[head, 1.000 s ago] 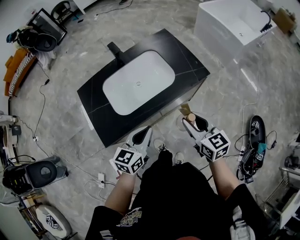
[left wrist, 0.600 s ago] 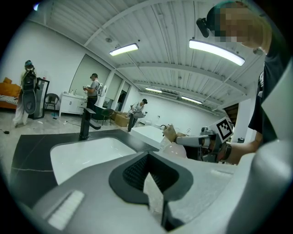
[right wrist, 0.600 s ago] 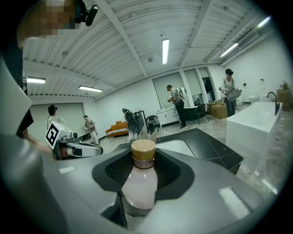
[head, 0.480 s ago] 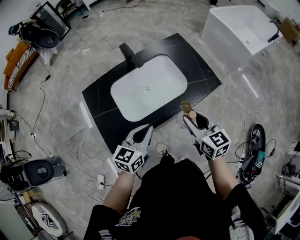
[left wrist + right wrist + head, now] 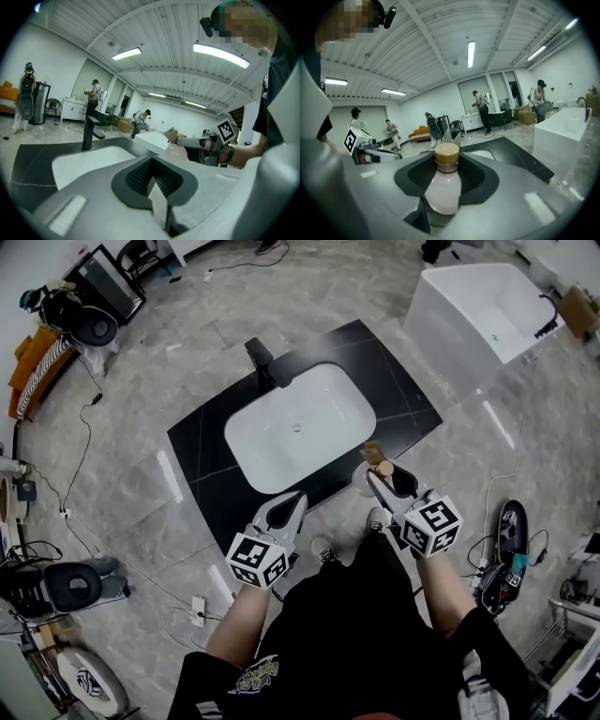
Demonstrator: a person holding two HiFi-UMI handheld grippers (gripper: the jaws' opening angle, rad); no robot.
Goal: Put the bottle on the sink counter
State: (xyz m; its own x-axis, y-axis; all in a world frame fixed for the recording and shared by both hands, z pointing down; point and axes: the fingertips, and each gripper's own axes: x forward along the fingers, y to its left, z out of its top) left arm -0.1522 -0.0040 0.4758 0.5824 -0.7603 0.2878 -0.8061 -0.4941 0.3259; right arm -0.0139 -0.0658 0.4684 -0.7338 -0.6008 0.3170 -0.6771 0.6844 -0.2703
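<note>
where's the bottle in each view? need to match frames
Head view: bottle lower right of centre, by the sink counter front edge.
Left gripper view: bottle right of centre, past the sink counter.
Right gripper view: bottle dead centre, clamped between the jaws.
Shared landmark: the black sink counter.

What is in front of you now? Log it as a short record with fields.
Right tool: shut on the bottle, cap up
Left tool: shut, holding nothing
Bottle place: held by the front edge of the counter, not set down
Sink: white, set in the black counter
Faucet: black, on the far side
</note>
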